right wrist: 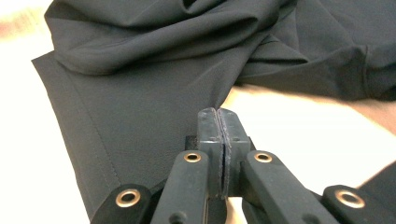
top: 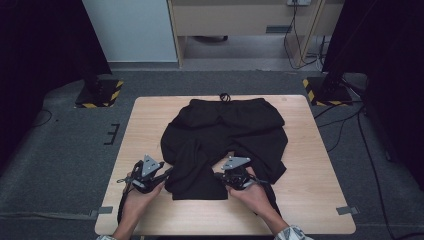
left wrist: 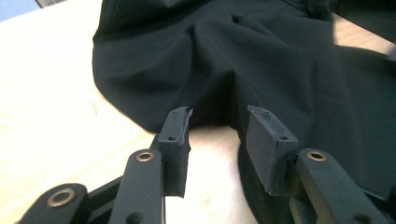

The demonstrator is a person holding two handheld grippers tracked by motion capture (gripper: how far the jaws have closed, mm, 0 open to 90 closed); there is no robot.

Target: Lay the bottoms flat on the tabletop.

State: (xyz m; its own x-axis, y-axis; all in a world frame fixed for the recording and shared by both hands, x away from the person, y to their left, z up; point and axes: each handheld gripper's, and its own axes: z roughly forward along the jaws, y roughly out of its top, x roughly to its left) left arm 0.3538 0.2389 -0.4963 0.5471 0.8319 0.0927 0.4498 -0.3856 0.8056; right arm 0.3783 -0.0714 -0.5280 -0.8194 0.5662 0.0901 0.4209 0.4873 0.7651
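- Nearest the table's front edge, the person's two hands come in from below, each holding a gripper against the near end of a pair of black shorts [top: 225, 140].
- The left gripper [top: 167, 172] sits at the left side of the folded-over leg; in the left gripper view its jaws stand apart, released, with bare wood between the pads [left wrist: 175, 135] and the cloth edge just ahead of them.
- The right gripper [top: 220, 176] sits at the right side of that same leg; in the right gripper view its jaws are clenched, pads pressed flat together. The leg's edge lies right at the pads, but whether any cloth is pinched between them I cannot tell.
- The leg's hemmed end [right wrist: 74, 135] lies flat on the wood, beside the right gripper.
- Farther off, the shorts spread across the middle of the wooden table [top: 310, 200], crumpled, with the waistband near the far edge.
- A drawstring loop [top: 225, 97] pokes out past the waistband.
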